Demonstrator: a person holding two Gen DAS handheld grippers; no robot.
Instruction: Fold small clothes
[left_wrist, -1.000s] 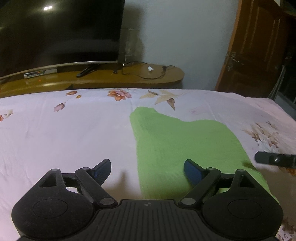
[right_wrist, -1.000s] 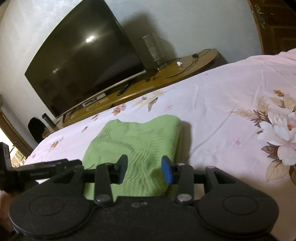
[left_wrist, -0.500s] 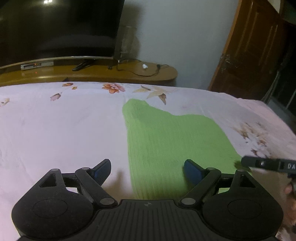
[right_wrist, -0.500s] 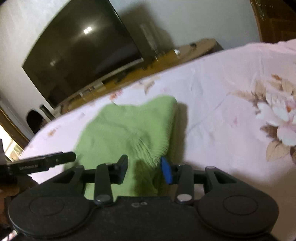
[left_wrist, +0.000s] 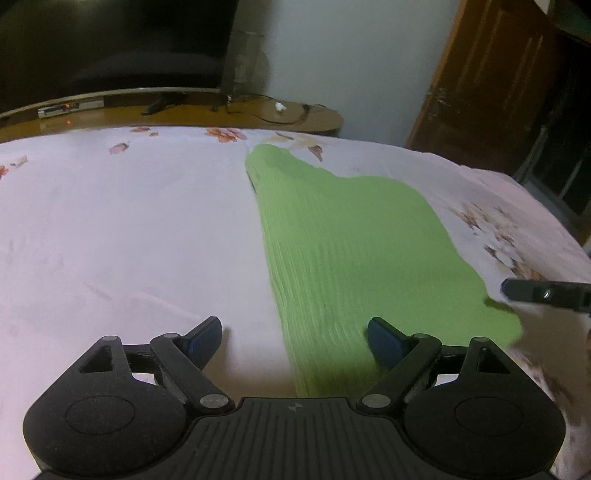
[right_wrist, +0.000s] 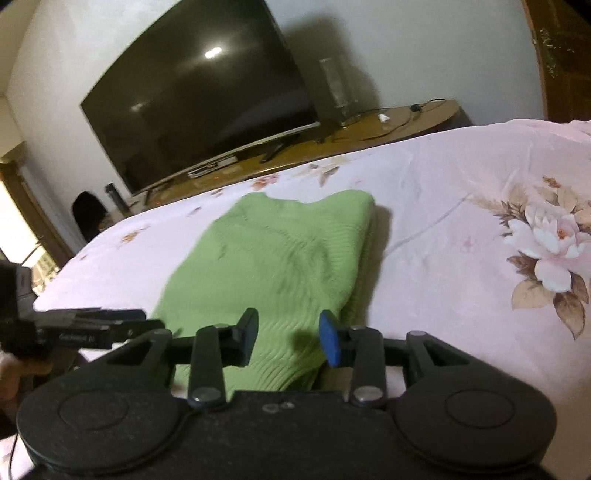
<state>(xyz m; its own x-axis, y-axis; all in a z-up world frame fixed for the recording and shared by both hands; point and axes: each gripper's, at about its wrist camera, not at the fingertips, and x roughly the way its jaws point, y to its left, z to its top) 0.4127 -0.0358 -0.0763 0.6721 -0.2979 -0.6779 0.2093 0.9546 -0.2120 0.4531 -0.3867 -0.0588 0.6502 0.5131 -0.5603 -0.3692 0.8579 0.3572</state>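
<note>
Green garment (left_wrist: 354, 251): we see it folded flat on the floral bed sheet (left_wrist: 129, 229).
Left claw (left_wrist: 295, 341): spread wide, empty, straddling its near left edge.
Right claw (right_wrist: 288, 338): partly open, empty, above its near end.

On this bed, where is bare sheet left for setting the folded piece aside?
Bare pink floral bedsheet lies left of the green ribbed knit garment, toward the wooden TV stand. More lies right of it, by the printed flowers. The near edge is crowded: both open tongs hover there.
</note>
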